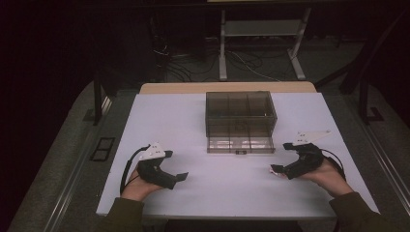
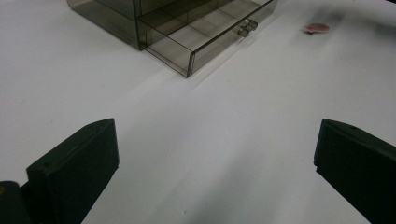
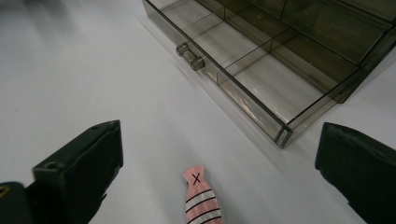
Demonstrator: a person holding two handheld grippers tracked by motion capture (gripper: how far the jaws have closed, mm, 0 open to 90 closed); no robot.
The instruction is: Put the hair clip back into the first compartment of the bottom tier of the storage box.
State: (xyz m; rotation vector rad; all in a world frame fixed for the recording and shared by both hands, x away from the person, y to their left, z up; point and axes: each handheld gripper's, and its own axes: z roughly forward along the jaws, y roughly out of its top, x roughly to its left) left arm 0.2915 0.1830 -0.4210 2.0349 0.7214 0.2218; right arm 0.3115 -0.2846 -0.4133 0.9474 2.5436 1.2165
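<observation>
Now my right hand-held gripper (image 3: pixel 212 177) stood wide, jaws either side of the pink striped clip (image 3: pixel 201 198) lying near the table's (image 1: pixel 159 116) front right edge, ready to grasp; beyond it, the clear box's drawer (image 3: pixel 261 84) waited pulled open toward me.

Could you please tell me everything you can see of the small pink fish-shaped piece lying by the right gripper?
The pink fish is a small flat piece, pale pink and glossy like plastic, with a black X marked near one end and white bands edged in black across its body. It lies flat on the white table, between the open jaws of the right gripper, which do not touch it. It sits just short of the open smoky drawer, apart from it.
</observation>
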